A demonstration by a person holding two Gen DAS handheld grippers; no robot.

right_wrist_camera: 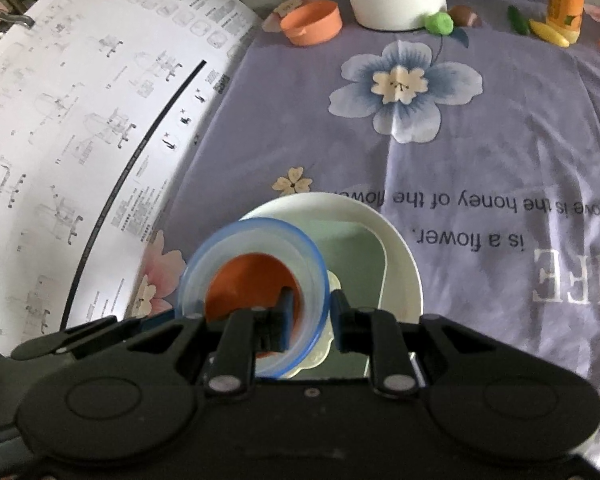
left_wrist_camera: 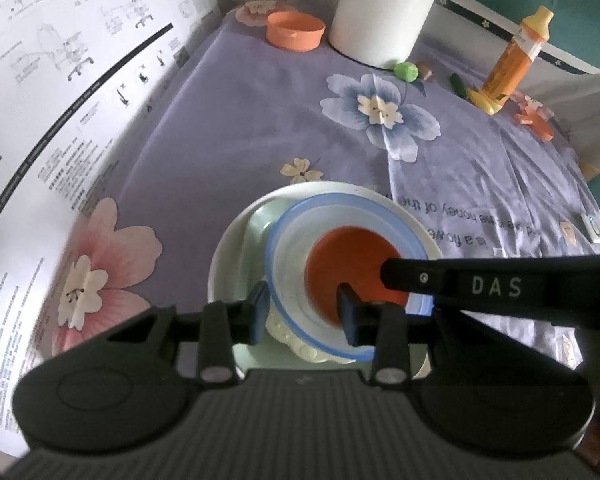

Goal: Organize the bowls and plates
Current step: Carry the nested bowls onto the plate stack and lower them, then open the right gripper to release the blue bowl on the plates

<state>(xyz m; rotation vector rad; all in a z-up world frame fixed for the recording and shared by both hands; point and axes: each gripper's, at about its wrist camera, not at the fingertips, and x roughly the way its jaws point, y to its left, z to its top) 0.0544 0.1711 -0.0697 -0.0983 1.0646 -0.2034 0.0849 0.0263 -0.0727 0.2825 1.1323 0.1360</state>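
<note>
Translucent plastic bowl with a blue rim [left_wrist_camera: 292,248]: pinched from two sides, tilted, just above the stack; orange inner bowl [left_wrist_camera: 340,256] nested inside.
Left gripper [left_wrist_camera: 304,314]: narrowed onto the near wall, one pad outside, one inside.
Right gripper [right_wrist_camera: 312,320]: likewise clamped across the blue rim, one pad inside, one outside.
Stack under the jaws: cream scalloped dish [left_wrist_camera: 296,344] on a pale green square plate [left_wrist_camera: 260,220] on a white round plate [left_wrist_camera: 228,264].
Risk, slip: thin slick wall, small pad contact; uneven pull between the two hands likely to twist it free.
Risk, spill: tilt enough to slide the orange inner bowl out.
Risk, landing: off-centre drop onto the scalloped dish, rocking or shoving the stack.
Far beyond the fingertips: orange round tub [left_wrist_camera: 295,30], well clear.
</note>
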